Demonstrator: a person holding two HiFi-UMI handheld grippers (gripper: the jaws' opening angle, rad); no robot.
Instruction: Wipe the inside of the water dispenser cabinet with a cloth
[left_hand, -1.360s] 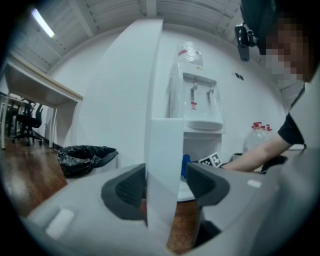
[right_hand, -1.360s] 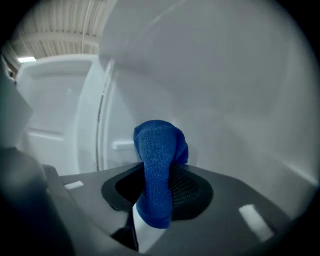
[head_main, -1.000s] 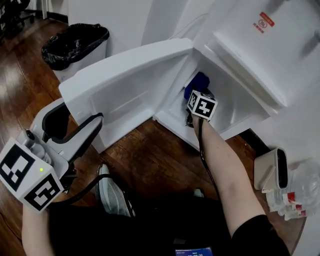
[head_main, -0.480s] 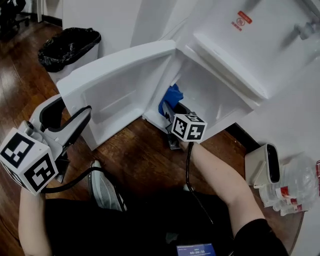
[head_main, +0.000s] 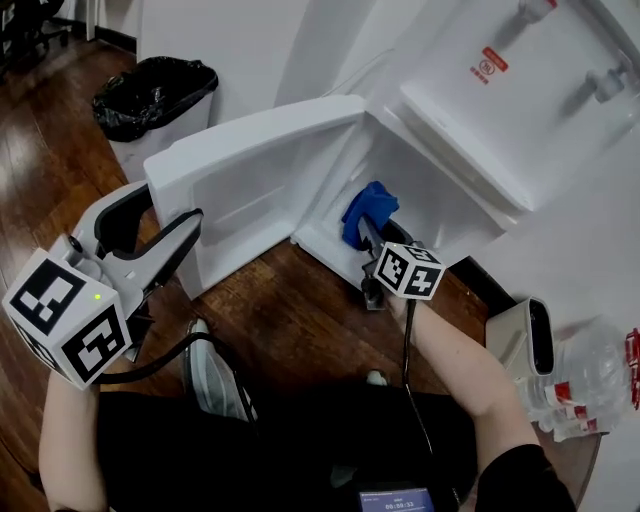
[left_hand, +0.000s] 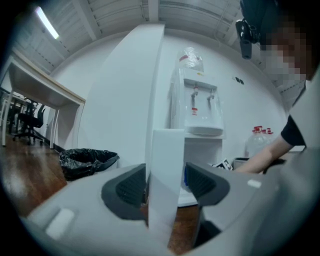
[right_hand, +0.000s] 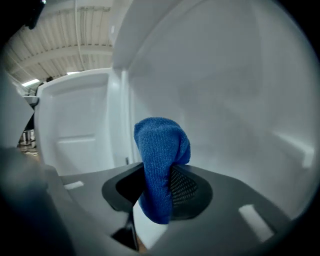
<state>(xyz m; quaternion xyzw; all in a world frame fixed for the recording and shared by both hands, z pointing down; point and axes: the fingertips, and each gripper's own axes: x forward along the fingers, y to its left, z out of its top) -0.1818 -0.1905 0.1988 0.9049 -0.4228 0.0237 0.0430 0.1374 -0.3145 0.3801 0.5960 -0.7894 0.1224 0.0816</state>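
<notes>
The right gripper (right_hand: 157, 186) pinches a blue cloth (right_hand: 161, 145), its jaws having just closed a touch tighter on it. The cloth sticks up past the tips, at the mouth of the open cabinet (head_main: 440, 205), whose white wall lies just beyond. The left gripper (left_hand: 165, 184) has the edge of the cabinet door (left_hand: 164, 150) between its jaws and seems to clamp it. Well beyond that stands a black-lined bin (left_hand: 87, 161).

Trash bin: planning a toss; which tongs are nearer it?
Left. The left tongs grip the open door's edge, nearest the bin; the right tongs, which just closed tighter on the blue cloth, are at the cabinet mouth, beyond the door.
</notes>
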